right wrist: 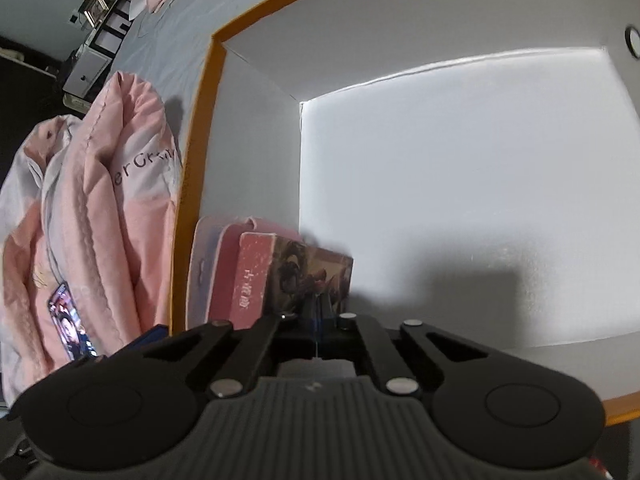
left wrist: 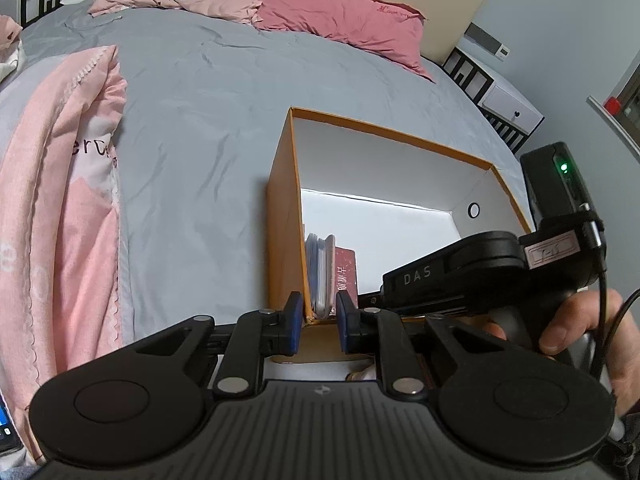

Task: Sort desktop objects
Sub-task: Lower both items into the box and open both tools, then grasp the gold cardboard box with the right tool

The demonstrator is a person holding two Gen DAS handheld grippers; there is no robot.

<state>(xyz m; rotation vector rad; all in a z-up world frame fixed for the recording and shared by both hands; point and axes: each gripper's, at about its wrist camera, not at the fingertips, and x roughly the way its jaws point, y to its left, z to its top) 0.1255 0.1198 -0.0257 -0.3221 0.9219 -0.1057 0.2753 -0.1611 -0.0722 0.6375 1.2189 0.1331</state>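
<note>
An orange box with a white inside [left wrist: 286, 184] stands on the grey bed. In its near left corner stand a pale pink case [left wrist: 322, 276] and a dark red book [left wrist: 347, 270]. My left gripper [left wrist: 318, 322] is open and empty, its blue pads either side of the box's near corner. My right gripper [right wrist: 316, 320] reaches into the box [right wrist: 200, 152]; its fingers are pressed together next to the red book [right wrist: 256, 276], which leans on the pink case [right wrist: 204, 268]. The right gripper also shows in the left wrist view [left wrist: 452, 276].
A folded pink quilt [left wrist: 60, 208] lies left of the box, with a lit phone [right wrist: 70, 328] on it. Pink pillows [left wrist: 340, 16] lie by the headboard. A nightstand [left wrist: 508, 108] stands at the far right.
</note>
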